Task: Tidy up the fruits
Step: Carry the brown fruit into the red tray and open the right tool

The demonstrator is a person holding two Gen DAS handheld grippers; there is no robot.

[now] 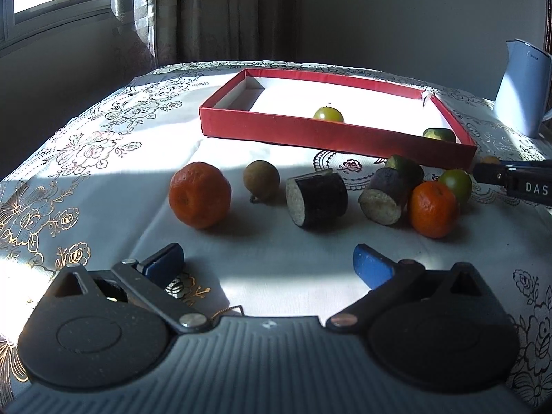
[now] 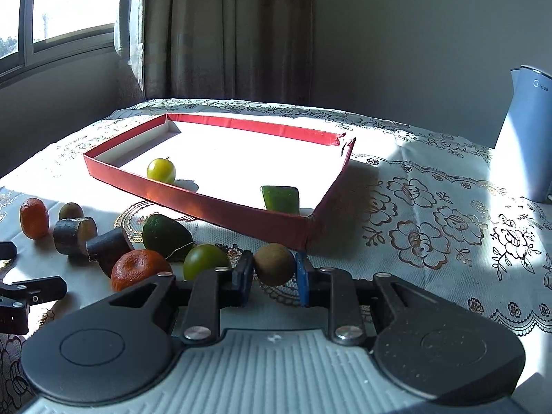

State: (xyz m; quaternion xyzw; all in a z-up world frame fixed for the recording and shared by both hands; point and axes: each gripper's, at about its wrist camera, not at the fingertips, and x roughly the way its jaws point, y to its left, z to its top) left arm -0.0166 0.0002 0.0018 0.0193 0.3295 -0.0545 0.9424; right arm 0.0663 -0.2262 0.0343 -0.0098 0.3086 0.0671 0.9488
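The right hand-held gripper (image 2: pixel 273 272) was clamped on a small brown round fruit (image 2: pixel 274 264), one blue pad on each side, just above the floral cloth of the bench (image 2: pixel 431 214) and just before the near corner of the red tray (image 2: pixel 241 212). The fruit was near-spherical, so no clear long axis showed. In the tray lay a yellow-green round fruit (image 2: pixel 161 170) and a green chunk (image 2: pixel 280 199). The left hand-held gripper (image 1: pixel 268 266) stood wide open with nothing between its pads, facing a row of loose pieces: an orange (image 1: pixel 199 195), another brown fruit (image 1: pixel 261 180), and two dark cut cylinders (image 1: pixel 317 200) lying on their sides, pale cut faces turned toward the camera.
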